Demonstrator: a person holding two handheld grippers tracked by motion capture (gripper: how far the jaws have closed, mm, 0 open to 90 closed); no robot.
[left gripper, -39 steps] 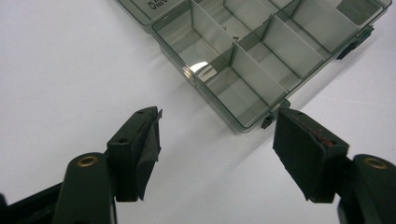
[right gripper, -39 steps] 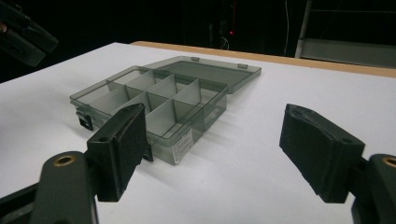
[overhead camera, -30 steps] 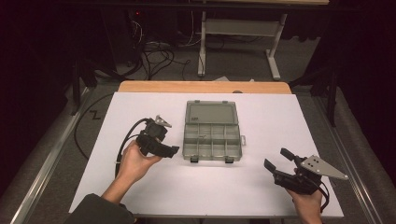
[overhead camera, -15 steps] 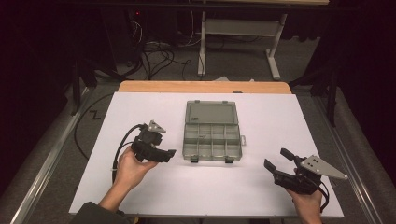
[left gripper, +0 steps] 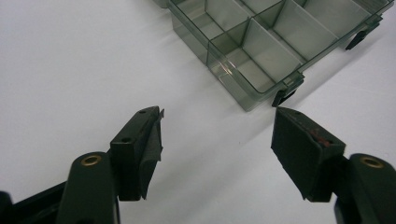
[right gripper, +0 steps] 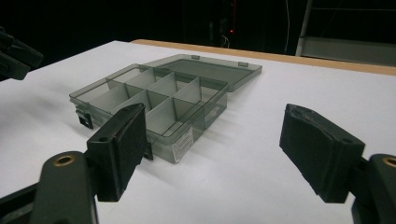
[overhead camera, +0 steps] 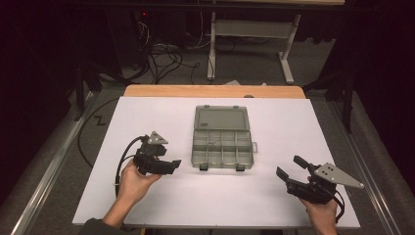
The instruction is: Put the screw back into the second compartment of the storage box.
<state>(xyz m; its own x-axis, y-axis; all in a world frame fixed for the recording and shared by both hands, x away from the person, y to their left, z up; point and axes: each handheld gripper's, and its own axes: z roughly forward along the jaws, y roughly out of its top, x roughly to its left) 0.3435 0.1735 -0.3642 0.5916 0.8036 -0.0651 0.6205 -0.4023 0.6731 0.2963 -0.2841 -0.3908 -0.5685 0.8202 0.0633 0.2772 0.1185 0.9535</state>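
A smoky clear compartment box [overhead camera: 222, 149] lies open in the middle of the white table top [overhead camera: 293, 117], its lid [overhead camera: 220, 119] flat behind it. Its dividers show in the left gripper view, box [left gripper: 280, 28], and the right gripper view, box [right gripper: 154, 95]; the compartments look empty. My left gripper [overhead camera: 172, 165] is held left of the box's front corner, open [left gripper: 217, 114], with a latch just beyond its jaws. My right gripper [overhead camera: 289, 166] hovers at the front right, open [right gripper: 215, 112], pointing at the box from a distance.
A wooden strip [overhead camera: 215, 91] borders the table's far edge. Beyond it stand a metal frame [overhead camera: 249, 29] and cables on the floor [overhead camera: 161, 54]. The left gripper's black cable [overhead camera: 125, 156] loops on the table beside the hand.
My left gripper has drifted a little toward the near edge and away from the box's left side. The right gripper has stayed put.
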